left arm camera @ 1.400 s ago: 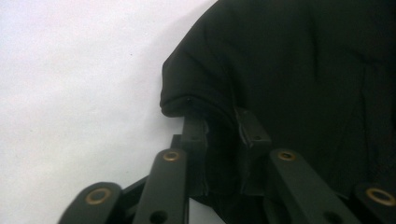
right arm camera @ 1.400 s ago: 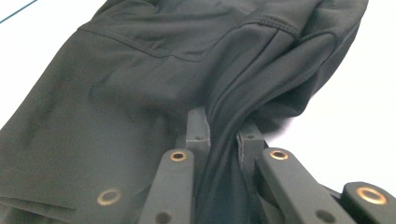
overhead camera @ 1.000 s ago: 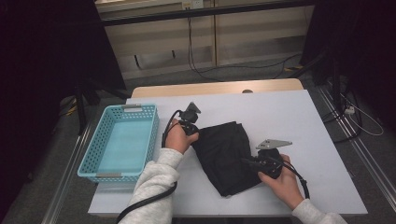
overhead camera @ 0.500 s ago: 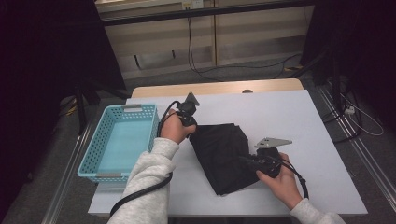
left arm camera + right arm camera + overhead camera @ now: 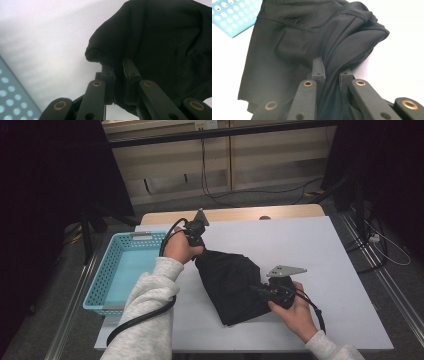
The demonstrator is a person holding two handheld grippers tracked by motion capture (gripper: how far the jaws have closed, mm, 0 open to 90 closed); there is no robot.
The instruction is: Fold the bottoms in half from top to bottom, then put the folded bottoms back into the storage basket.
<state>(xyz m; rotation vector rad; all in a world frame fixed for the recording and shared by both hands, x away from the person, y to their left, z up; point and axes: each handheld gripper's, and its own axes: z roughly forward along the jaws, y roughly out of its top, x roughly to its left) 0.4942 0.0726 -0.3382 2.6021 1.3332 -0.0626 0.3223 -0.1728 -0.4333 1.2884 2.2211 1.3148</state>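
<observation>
Folding is looking barely begun, judging by the black garment (image 5: 231,282) lying rumpled mid-table beside the blue basket (image 5: 112,275), with the left gripper (image 5: 117,70) pinching its far corner and the right gripper (image 5: 332,71) clamping its near edge

We look along our right tool (image 5: 331,72), its two black jaws closed on a bunched fold of a black garment (image 5: 294,45). The cloth is pinched between the pads and rises from them in a thick ridge toward the upper right, where it ends in a rounded, rolled edge. To the left the garment spreads flatter, a stitched seam running across its upper part. It lies on a white table (image 5: 404,50). A corner of a perforated blue basket (image 5: 234,17) sits at the upper left, just beside the fabric.
</observation>
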